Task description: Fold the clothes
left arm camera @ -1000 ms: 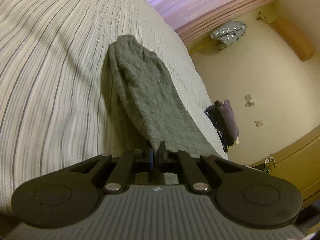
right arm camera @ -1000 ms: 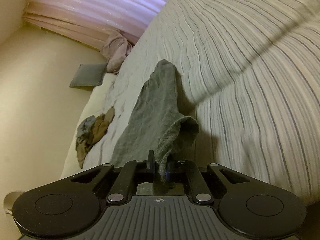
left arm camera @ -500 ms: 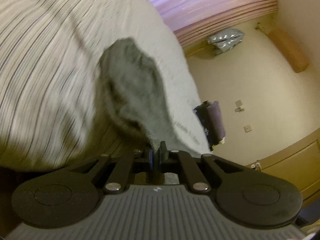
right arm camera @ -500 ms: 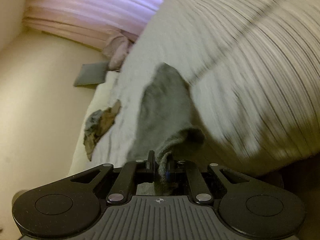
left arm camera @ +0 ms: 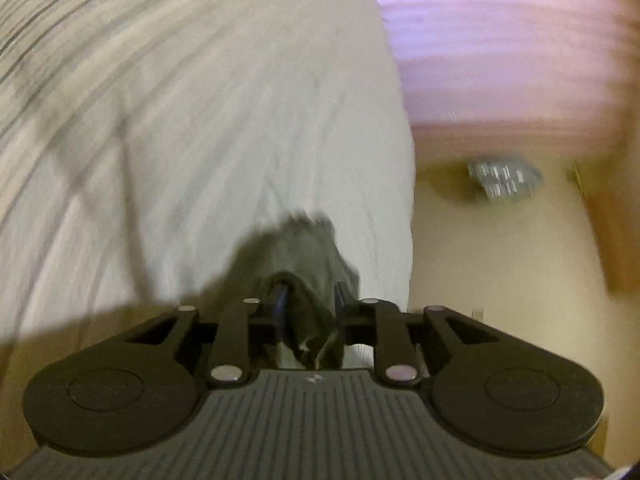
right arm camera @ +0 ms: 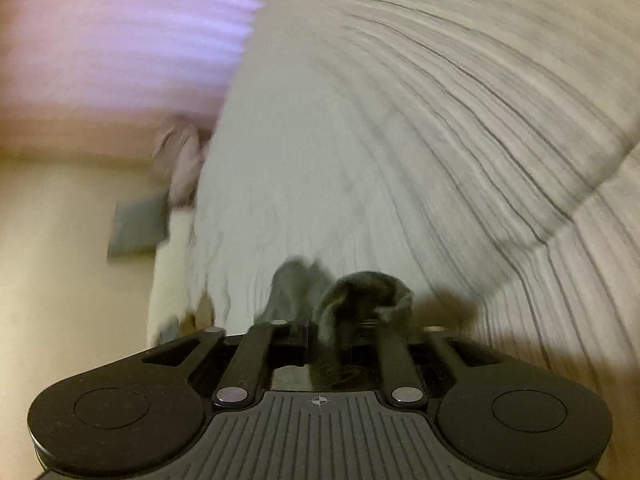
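Both views are pretty smeared, so details are rough. The left gripper (left arm camera: 308, 300) has its jaws spread a bit, with a bunched grey sock (left arm camera: 298, 240) sitting between them; can't tell if it's actually pinching the fabric or just loose around it. The right gripper (right arm camera: 340, 332) also has the sock (right arm camera: 360, 292) wadded up between its fingers, jaws partly apart, same doubt about the hold. The sock hangs just above the striped bed (left arm camera: 200, 120), close to the bed's edge. Beyond the bed's far end there's a pink curtain (left arm camera: 500, 40).
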Tool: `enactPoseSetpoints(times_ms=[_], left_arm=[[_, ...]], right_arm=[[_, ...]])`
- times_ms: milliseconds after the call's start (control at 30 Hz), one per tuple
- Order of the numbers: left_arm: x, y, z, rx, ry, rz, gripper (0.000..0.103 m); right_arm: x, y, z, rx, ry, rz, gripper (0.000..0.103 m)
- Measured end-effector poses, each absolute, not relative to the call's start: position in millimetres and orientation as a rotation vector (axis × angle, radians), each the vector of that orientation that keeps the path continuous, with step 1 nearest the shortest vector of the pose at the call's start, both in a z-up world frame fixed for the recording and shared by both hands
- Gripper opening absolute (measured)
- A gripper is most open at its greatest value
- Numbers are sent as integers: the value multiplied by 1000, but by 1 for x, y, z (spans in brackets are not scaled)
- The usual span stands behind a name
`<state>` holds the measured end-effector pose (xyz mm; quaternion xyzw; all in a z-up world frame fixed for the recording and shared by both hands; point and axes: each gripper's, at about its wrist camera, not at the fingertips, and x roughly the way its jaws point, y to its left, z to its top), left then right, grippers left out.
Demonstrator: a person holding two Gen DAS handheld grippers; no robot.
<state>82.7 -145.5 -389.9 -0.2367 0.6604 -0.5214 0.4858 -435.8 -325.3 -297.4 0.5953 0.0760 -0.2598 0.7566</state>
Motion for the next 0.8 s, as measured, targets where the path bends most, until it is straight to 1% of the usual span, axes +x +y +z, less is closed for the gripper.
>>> enactPoseSetpoints(times_ms=[33, 100, 200, 300, 333, 367, 433, 500, 533, 600, 733, 767, 800], left_arm=[[90, -154, -396, -598, 1617, -1235, 22], [100, -152, -399, -630, 1587, -1206, 29], [109, -143, -395, -642, 1521, -1214, 29], [101, -135, -379, -479, 1395, -1335, 29], [96, -131, -374, -421, 1353, -1377, 29], [91, -127, -370, -370, 1318, -1412, 29], [81, -124, -364, -282, 1257, -1472, 30], [70, -123, -360, -208, 1205, -1520, 34], [67, -127, -360, -198, 1198, -1525, 38], [61, -136, -360, -178, 1183, -1537, 41], [59, -156, -370, -176, 1203, -1533, 43], [60, -161, -373, -178, 1211, -1518, 43], [61, -164, -375, -183, 1217, -1514, 40]], right_arm=[[-435, -329, -301, 1292, 156, -576, 67], [-434, -336, -307, 1280, 136, -594, 67], [-433, -347, -317, 1263, 107, -622, 67], [-432, -358, -326, 1245, 78, -649, 67], [-433, -353, -321, 1171, 108, -656, 67], [-435, -345, -314, 1060, 170, -667, 67], [-430, -332, -312, 932, 278, -673, 67], [-425, -320, -311, 817, 381, -673, 67], [-424, -320, -313, 814, 385, -666, 67], [-422, -326, -320, 843, 366, -646, 67], [-415, -340, -333, 925, 323, -607, 67], [-413, -344, -336, 952, 310, -598, 67], [-411, -349, -339, 980, 297, -588, 67]])
